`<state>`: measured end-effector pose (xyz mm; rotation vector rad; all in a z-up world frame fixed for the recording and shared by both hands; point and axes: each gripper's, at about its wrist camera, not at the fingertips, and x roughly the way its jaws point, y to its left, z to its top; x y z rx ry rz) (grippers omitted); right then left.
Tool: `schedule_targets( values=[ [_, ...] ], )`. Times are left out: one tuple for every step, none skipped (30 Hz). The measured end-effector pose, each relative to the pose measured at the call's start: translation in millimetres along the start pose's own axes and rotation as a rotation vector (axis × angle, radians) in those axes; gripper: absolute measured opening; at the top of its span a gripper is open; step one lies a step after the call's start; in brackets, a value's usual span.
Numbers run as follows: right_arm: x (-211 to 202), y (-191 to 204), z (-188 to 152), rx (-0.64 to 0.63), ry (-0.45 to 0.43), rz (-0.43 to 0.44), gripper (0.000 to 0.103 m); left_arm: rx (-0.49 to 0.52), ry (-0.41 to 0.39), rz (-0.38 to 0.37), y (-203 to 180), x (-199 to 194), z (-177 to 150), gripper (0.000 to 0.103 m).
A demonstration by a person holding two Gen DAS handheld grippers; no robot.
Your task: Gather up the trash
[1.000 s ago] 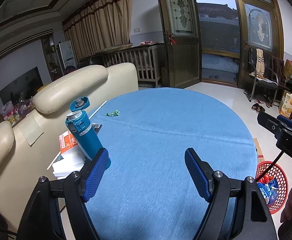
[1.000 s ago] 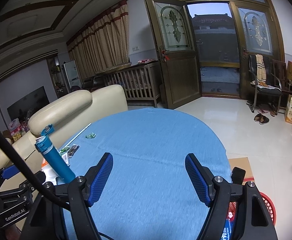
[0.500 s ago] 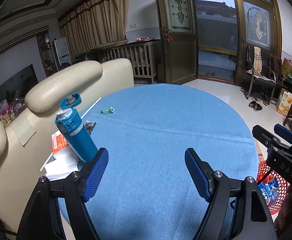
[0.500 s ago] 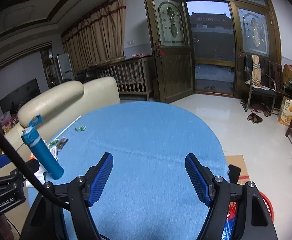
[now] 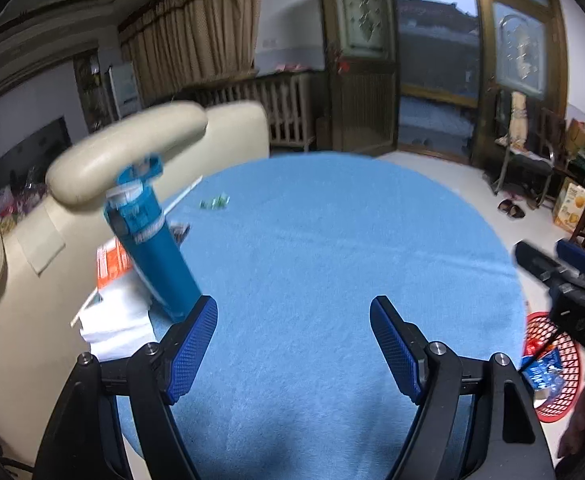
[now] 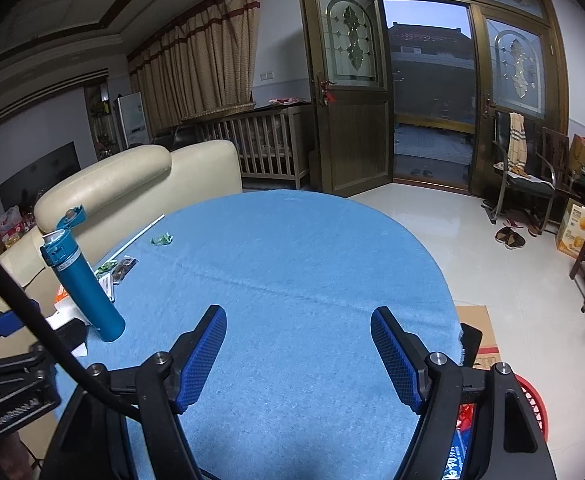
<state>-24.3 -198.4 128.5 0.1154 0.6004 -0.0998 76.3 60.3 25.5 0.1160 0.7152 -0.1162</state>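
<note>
While both my left fingers and right fingers hang spread and empty, the green candy wrapper lies far ahead, left, on the blue worktop.

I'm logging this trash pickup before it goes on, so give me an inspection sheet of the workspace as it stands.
Surface: round table with blue cloth.
Job's things: green wrapper near the far left edge; dark wrappers beside the bottle; red basket on the floor at right, wrappers inside.
Clutter: teal bottle, lid flipped open; white papers; white rod.
Tongs: left tongs and right tongs both open, empty.
Cables: black cable across the right view.
Surroundings: cream sofa, open door, chair.
</note>
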Motion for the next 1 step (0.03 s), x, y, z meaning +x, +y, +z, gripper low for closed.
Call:
schedule_targets(
  values=[
    [4.2, 0.6, -0.8, -0.002, 0.004, -0.002, 0.079, -0.005, 0.018, -0.008, 2.3, 9.7, -2.2, 0.079]
  ],
)
